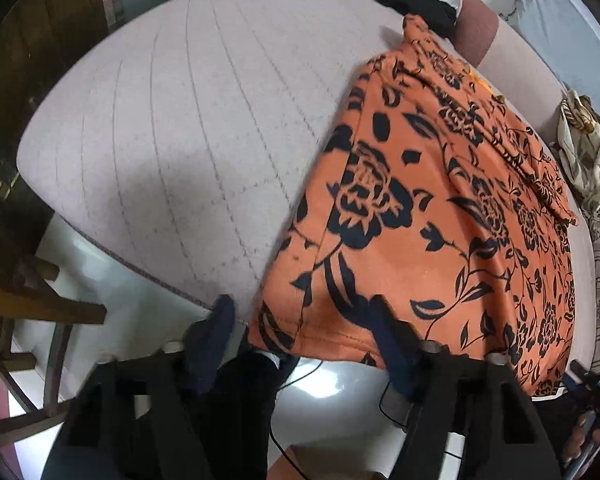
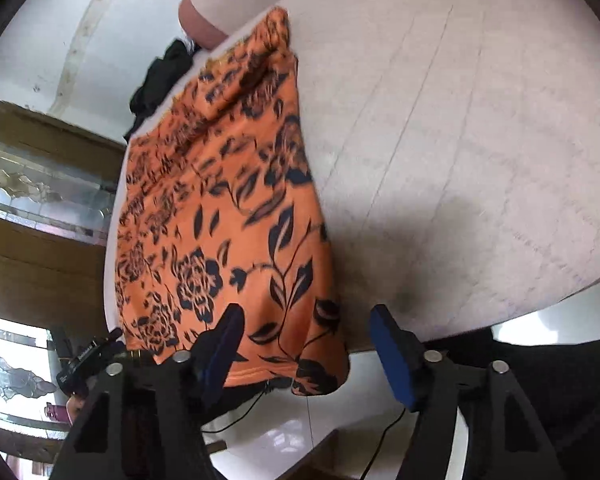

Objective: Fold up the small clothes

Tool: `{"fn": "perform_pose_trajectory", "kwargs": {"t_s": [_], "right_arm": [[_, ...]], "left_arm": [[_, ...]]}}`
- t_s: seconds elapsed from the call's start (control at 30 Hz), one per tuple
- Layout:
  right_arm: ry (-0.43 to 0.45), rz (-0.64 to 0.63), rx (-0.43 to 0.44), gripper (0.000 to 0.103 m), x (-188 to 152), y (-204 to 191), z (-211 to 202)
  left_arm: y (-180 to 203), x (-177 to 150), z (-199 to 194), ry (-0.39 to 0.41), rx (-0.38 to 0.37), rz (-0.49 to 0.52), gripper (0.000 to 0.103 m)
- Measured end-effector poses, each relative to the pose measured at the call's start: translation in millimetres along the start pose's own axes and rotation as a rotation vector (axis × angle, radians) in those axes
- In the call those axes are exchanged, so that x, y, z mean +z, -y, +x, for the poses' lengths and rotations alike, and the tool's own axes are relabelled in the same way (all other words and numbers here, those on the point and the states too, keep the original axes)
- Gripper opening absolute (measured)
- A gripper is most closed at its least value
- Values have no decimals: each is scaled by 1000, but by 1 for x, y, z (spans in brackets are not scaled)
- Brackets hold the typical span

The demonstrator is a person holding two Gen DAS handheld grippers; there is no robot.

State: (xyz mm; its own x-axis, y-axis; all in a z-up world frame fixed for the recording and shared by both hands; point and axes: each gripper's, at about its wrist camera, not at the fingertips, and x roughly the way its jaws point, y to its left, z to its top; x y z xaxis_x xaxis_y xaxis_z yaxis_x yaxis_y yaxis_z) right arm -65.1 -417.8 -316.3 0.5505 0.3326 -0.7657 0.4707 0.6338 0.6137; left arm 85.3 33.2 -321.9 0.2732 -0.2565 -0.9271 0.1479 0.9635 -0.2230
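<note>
A pale quilted mattress [image 1: 172,128] fills most of both views, its near edge over a glossy white floor [image 1: 332,392]. On it lies the orange cloth [image 1: 440,208] with a black flower print, spread lengthwise away from the cameras, its near hem hanging just over the mattress edge.

The left view has the cloth to the right of bare mattress; the right view has it to the left. Only the left view shows a crumpled cream cloth [image 1: 588,148] beyond the orange one, and wooden furniture [image 1: 28,300] by the floor. Only the right view shows patterned glass panels [image 2: 40,188] in a wooden frame. Both show a black garment [image 2: 160,80] near the far end, beside a pink bolster [image 1: 476,28].

The left gripper [image 1: 304,312] is released, its jaws apart astride the cloth's near left corner, one finger over the fabric, the other off its edge. The right gripper [image 2: 306,320] is likewise released, straddling the near right corner. Contact is unclear in both.
</note>
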Motion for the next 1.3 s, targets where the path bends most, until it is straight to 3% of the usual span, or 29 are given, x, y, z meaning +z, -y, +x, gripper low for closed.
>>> {"fn": "perform_pose_trajectory", "kwargs": {"t_s": [0.03, 0.1, 0.13, 0.17, 0.2, 0.23, 0.3, 0.47, 0.57, 0.67, 0.73, 0.87, 0.9, 0.93, 1.0, 1.1, 1.17, 1.23, 1.3], "right_arm": [[-26, -4, 0, 59, -2, -3, 8], [-70, -26, -40, 54, -9, -11, 25], [-57, -40, -70, 53, -10, -14, 27], [-48, -51, -94, 52, -11, -18, 29], [-40, -56, -118, 43, -12, -20, 28], [-34, -70, -156, 26, -13, -23, 27], [-32, -105, -171, 9, -15, -26, 24], [2, -156, -84, 9, -17, -46, -5], [29, -153, -4, 9, -14, -54, -19], [13, -137, -9, 9, -8, -51, -15], [-40, -125, -40, 13, -10, -47, -2], [-64, -109, -83, 14, -14, -40, 9], [-67, -111, -72, 15, -14, -39, 10], [-70, -109, -72, 19, -12, -39, 10], [-76, -104, -76, 21, -12, -38, 12], [-78, -111, -82, 21, -12, -36, 21], [-87, -140, -80, 20, -11, -39, 25], [-87, -159, -50, 10, -9, -44, 21], [-84, -175, 30, 9, -2, -55, 10]], "left_arm": [[-1, 0, 4, -18, -9, -4, 30], [-4, 0, 4, -18, -13, -17, 25], [-4, 0, 3, -14, -24, -17, 14], [-3, 0, 2, -13, -40, -15, 10], [-2, 0, 1, -11, -48, -8, 9], [0, -1, -1, -4, -44, 5, 8], [3, -1, -4, 3, -51, 20, 8], [-5, 4, -26, 50, -92, 23, 8], [-10, 7, -28, 45, -68, 36, 8], [-10, 8, -16, 8, 31, 49, 24], [-9, 8, -10, -3, 61, 51, 60], [2, 10, -4, 1, 71, 71, 65], [6, 11, -2, -6, 68, 73, 63], [9, 11, 1, -12, 59, 74, 41], [12, 8, 5, -31, 37, 73, 14], [16, 7, 0, -12, 8, 81, 8], [16, 8, -6, -7, -49, 78, 7], [12, 14, -17, -7, -130, 63, 7], [8, 26, -29, -5, -217, 28, 7]]}}
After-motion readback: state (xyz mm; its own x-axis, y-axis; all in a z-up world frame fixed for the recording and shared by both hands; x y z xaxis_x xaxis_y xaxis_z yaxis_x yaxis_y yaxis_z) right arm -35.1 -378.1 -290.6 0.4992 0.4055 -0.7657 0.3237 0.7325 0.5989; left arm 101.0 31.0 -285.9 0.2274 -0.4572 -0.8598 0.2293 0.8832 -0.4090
